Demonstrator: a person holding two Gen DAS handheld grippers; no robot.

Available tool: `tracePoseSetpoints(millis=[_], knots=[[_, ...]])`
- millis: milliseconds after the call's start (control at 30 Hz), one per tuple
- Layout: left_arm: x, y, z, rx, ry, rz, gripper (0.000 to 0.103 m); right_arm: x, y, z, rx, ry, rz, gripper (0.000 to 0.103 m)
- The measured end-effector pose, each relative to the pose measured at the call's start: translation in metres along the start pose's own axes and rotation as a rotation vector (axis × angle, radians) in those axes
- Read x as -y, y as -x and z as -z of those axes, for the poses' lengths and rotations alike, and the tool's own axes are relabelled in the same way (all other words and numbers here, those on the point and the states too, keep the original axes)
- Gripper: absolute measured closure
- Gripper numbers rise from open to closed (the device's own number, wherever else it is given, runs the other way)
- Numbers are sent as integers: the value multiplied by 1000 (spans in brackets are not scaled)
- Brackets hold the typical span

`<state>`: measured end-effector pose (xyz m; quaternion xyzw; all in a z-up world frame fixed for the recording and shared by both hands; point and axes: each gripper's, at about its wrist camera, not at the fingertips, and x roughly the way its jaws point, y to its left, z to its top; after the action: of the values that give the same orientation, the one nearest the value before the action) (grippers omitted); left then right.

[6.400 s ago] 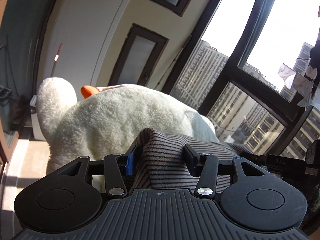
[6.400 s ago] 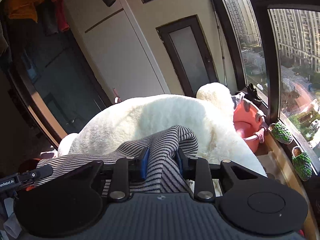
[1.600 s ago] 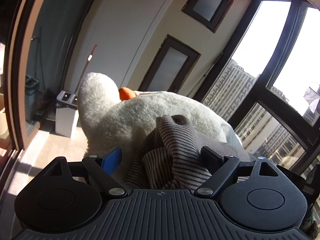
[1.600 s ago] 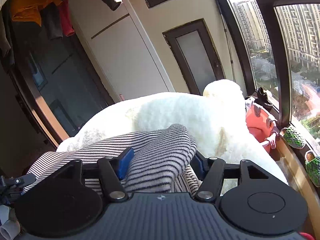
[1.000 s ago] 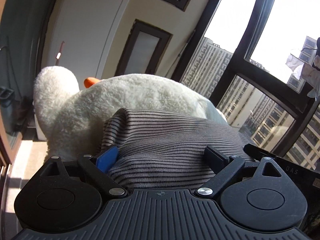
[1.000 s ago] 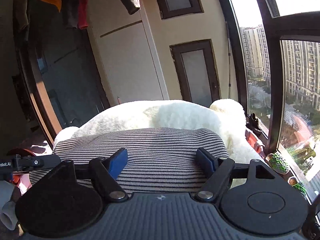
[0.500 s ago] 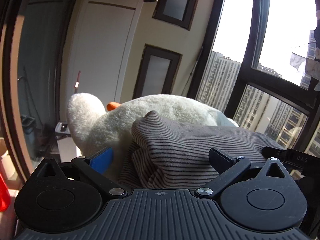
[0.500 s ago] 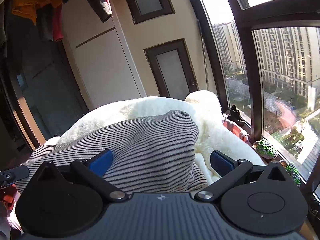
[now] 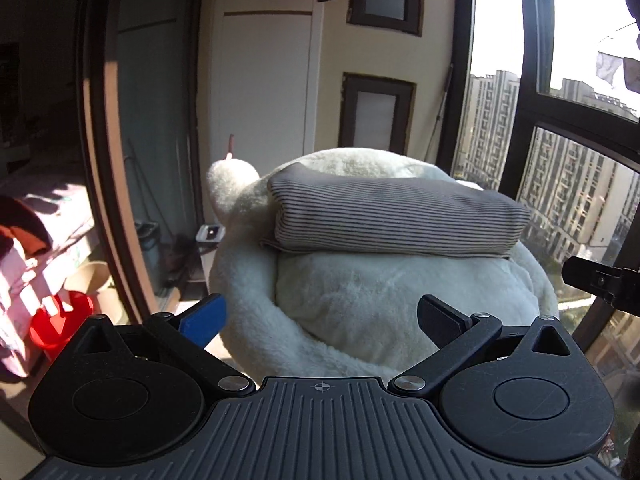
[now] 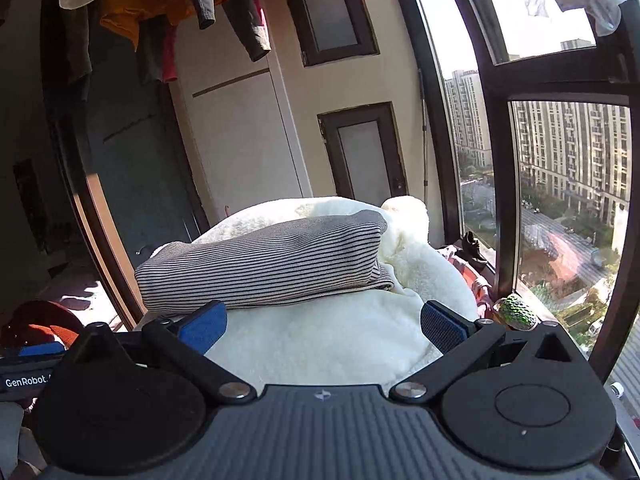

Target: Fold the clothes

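The striped garment [image 9: 394, 222] [image 10: 264, 260] lay folded atop the white plush toy [image 9: 360, 304] [image 10: 320, 340], beyond and apart from both tongs. The left tongs [image 9: 320, 318] and right tongs [image 10: 322, 320] stood spread wide, gripping nothing, short of the plush toy's top.

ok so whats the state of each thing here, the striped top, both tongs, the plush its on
striped top: folded into a compact bundle, lying free on the plush
left tongs: open, empty, short of the top
right tongs: open, empty, short of the top
white plush: bearing the top
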<state>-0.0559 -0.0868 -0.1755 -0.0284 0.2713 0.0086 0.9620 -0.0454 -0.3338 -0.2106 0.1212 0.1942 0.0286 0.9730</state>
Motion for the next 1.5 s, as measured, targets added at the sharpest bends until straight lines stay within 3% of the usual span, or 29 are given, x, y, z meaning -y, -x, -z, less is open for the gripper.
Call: tracePoseSetpoints(millis=[200,400,667,1133,1500], knots=[[16,45,10,14,-2,-28,0,-9,27,9,-33,101,21,0],[23,61,15,6,-2,-16,0,-11,45,16,-53,143,17,0],[32,62,10,3,-8,-7,0,-18,59,12,-38,179,-5,0],[39,52,10,-9,-27,-3,0,-22,62,6,6,224,71,0],[28,46,12,-25,-13,-12,0,-27,59,9,-22,218,64,0]])
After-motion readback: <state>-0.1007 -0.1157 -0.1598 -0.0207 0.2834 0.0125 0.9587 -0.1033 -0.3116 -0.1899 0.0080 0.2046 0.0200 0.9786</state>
